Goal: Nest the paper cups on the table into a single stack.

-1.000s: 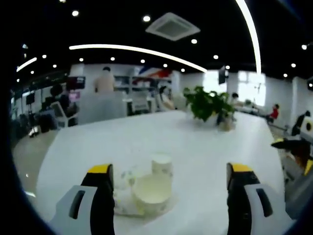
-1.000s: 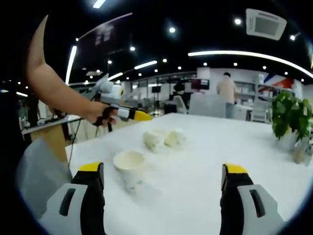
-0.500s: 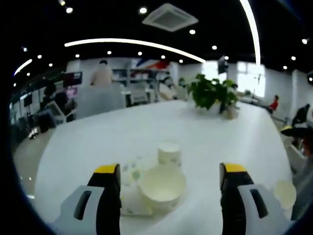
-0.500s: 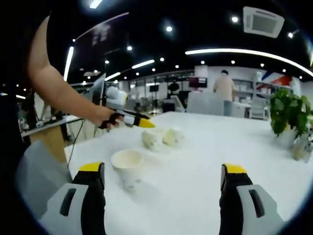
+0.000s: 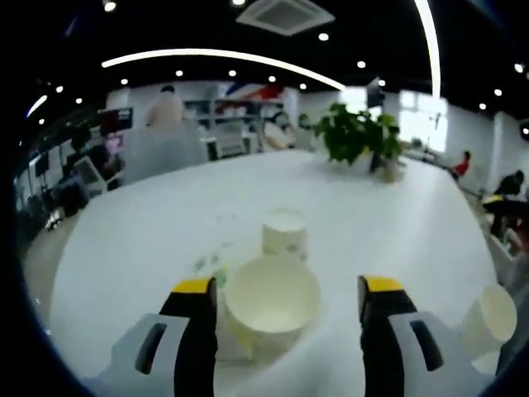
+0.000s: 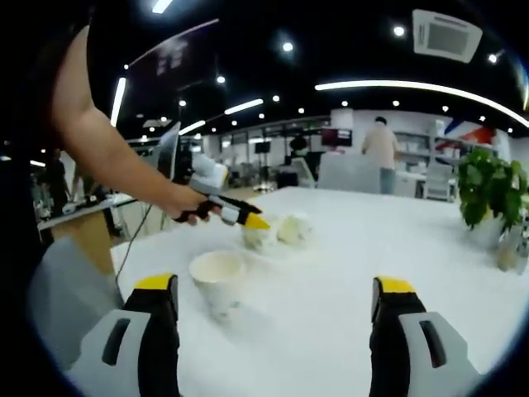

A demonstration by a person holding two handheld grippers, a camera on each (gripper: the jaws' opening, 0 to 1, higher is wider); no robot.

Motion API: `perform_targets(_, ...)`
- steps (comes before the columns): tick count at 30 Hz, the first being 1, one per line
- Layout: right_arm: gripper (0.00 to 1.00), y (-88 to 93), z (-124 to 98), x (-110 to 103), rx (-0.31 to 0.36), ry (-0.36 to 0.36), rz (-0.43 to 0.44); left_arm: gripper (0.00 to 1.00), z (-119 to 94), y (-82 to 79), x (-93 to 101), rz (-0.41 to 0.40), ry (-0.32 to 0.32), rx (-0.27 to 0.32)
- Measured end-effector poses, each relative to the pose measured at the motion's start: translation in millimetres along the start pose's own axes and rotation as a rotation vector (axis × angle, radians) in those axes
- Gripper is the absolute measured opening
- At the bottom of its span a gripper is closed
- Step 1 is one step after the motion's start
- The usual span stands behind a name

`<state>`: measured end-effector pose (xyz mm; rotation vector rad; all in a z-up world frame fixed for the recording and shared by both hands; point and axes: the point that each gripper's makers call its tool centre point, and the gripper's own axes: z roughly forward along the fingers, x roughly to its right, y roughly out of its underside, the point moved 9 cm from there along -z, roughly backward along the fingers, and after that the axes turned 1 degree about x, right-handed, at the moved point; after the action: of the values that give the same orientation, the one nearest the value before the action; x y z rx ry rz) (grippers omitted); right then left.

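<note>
The left gripper [image 5: 288, 298] has come in low over the table [image 5: 149, 223] in the last second, and the near cup [image 5: 271, 299] now sits right between its wide-open jaws, mouth tilted toward the lens, nothing pinched yet. Just behind it stands a second cup [image 5: 284, 234], and a third cup [image 5: 489, 318] lies well off to the side. From the right gripper view you can see that same left gripper [image 6: 248, 220] reaching in, its yellow tip at the pair of cups, while the right gripper [image 6: 273, 306] has hardly moved, hanging open and empty above the table with the lone cup [image 6: 216, 279] just ahead of its left jaw. So no stacking is done; a first pickup looks imminent.
</note>
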<state>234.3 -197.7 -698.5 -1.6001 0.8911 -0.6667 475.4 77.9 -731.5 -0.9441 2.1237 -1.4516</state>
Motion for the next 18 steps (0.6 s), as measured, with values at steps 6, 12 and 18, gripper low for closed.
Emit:
perform_targets(6,0.95,-0.2,-1,3,0.005,0.009,0.010,0.63,2,0.6,5.3,0.027,0.016,-0.008)
perform_targets(12,0.95,0.3,-1,2,0.003,0.004,0.013,0.58,2,1.0,10.8,0.027,0.027,-0.005)
perform_targets(18,0.94,0.3,-2,2,0.004,0.004,0.014,0.60,9,7.9,22.4,0.025,0.048,-0.024)
